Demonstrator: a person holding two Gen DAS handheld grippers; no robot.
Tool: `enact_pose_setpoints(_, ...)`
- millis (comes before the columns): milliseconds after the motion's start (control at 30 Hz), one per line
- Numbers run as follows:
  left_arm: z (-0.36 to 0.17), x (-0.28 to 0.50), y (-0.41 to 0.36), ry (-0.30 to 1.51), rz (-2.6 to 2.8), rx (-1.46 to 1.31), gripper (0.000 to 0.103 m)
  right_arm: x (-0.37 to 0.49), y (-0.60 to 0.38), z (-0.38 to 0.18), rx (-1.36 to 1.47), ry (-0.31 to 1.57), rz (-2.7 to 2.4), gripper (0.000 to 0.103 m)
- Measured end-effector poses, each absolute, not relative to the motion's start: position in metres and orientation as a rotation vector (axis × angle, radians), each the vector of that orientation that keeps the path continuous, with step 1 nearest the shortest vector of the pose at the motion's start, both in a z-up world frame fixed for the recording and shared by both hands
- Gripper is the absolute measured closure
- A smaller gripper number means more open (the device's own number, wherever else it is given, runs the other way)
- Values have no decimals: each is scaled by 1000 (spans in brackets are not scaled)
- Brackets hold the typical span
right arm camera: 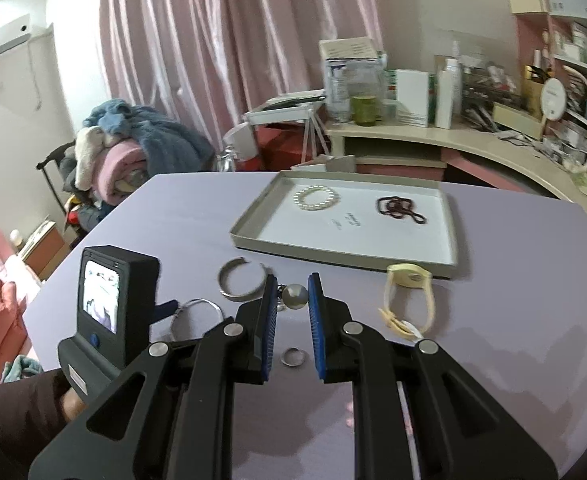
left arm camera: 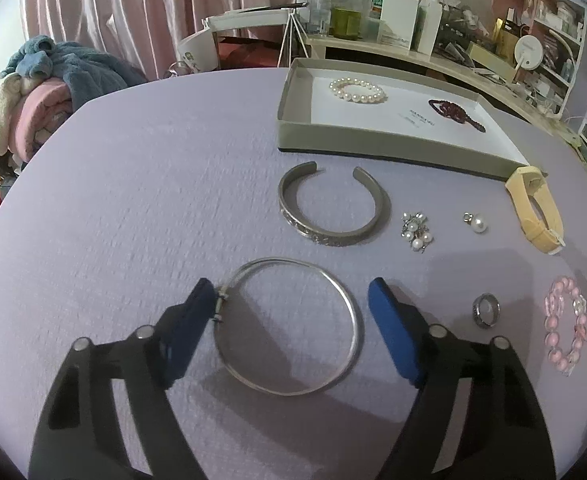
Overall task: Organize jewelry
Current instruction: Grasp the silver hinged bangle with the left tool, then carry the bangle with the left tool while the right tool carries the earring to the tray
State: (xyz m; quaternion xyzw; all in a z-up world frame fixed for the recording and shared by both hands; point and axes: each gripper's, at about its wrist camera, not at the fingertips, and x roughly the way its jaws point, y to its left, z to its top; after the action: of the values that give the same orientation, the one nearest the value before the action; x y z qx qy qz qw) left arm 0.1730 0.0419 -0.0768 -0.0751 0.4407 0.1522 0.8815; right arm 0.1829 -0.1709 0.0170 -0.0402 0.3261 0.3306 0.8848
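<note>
1. A lilac cloth-covered surface [left arm camera: 141, 200] is carrying loose jewellery, and a shallow grey cardboard tray with a white floor [left arm camera: 373, 142] is sitting toward its far edge, apparently serving as the collecting place.
2. Two pieces are already lying inside the tray: a white pearl bead bracelet [left arm camera: 358, 91] and a dark red bead strand [left arm camera: 455, 113], well apart from each other.
3. The left tool [left arm camera: 291, 308] is hovering with its blue-padded fingers spread apart around a thin silver wire bangle [left arm camera: 293, 326]; the left pad is just beside the bangle's clasp, probably lining up to pinch it.
4. The right tool [right arm camera: 292, 294] is standing part-open with a single round pearl earring [right arm camera: 294, 295] between its pads; I cannot tell whether the pads are gripping it.
5. Lying loose between the tray and the near edge are a wide engraved silver cuff [left arm camera: 331, 208], a small cluster of pearl charms [left arm camera: 415, 231], a pale yellow rubber watch strap [left arm camera: 535, 210], a small silver ring [left arm camera: 486, 310] and a pink glass bead bracelet [left arm camera: 566, 326].
6. Most pieces are waiting outside the tray, so the sorting seems to be at an early stage.
</note>
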Motion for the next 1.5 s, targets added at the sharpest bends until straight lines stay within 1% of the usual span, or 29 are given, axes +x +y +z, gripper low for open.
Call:
enact_pose_setpoints(133, -77, 174, 40, 915, 322, -157, 30, 181, -161, 15, -94, 686, 726, 87)
enact_pose_setpoints(200, -76, 174, 40, 912, 324, -157, 33, 181, -158, 15, -97, 690, 737, 87)
enact_pose_setpoints(267, -76, 174, 40, 911, 323, -162, 34, 181, -156, 14, -101, 692, 746, 87)
enact_pose_setpoints(633, -73, 166, 43, 888, 321, -193, 35, 181, -154, 14, -97, 695, 750, 87)
enact_pose_setpoints(1133, -68, 161, 33, 868, 320, -144, 36, 185, -155, 11, -88, 704, 753, 87)
enact_pose_setpoints(1500, -50, 152, 35, 819, 329, -151, 36, 182, -152, 13, -96, 694, 764, 87)
